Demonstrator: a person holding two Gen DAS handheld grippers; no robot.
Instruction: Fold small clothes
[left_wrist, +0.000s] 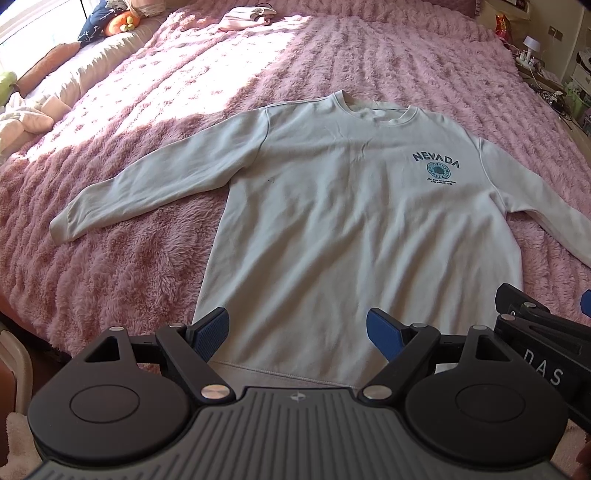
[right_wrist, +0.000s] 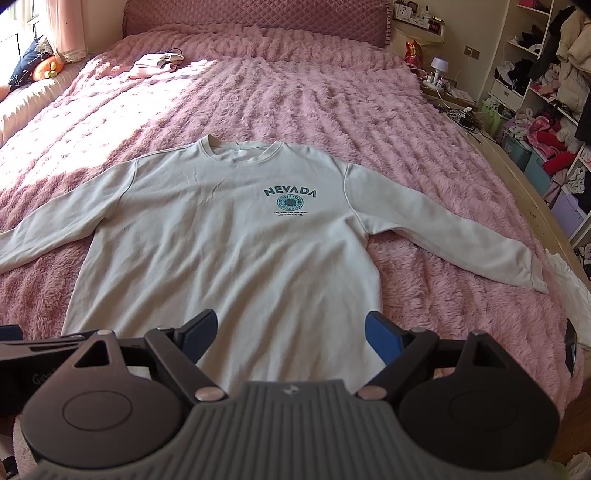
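Note:
A pale grey long-sleeved sweatshirt (left_wrist: 332, 221) with a teal NEVADA print lies flat and face up on the pink fluffy bedspread (left_wrist: 147, 122), both sleeves spread out sideways. It also shows in the right wrist view (right_wrist: 221, 258). My left gripper (left_wrist: 297, 332) is open and empty, hovering over the hem near the sweatshirt's lower left part. My right gripper (right_wrist: 290, 334) is open and empty above the hem near its lower right part. The right gripper's body shows at the right edge of the left wrist view (left_wrist: 543, 332).
A small folded pink garment (right_wrist: 155, 62) lies far up the bed. Cushions and a plush toy (left_wrist: 118, 22) line the window side at left. A bedside lamp (right_wrist: 439, 66), cables, and shelves full of clothes (right_wrist: 546, 110) stand to the right of the bed.

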